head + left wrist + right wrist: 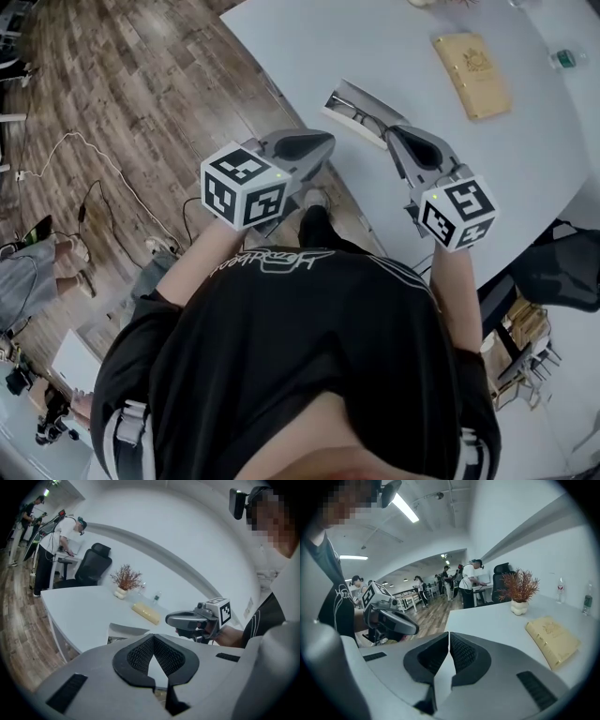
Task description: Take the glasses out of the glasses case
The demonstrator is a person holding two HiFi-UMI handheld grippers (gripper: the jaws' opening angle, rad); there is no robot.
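Table edge: the white table [394, 47] has a curved near rim, with wooden floor [141, 84] beyond it.
Glasses case [354, 105]: open, lying just inside that rim, with the glasses [370, 120] in it.
Left gripper [326, 142]: jaw tips pressed together, nothing between them; it is near the case's left end.
Right gripper [394, 133]: jaws closed to a thin slit, empty; it is just beside the case's right end (whether they touch cannot be told).
Open room: bare tabletop lies between the case and the tan box [473, 75], which are well apart.
Far side: potted plant [519, 592], bottle [567, 58].
Count: two grippers, one case, one pair of glasses, one box.
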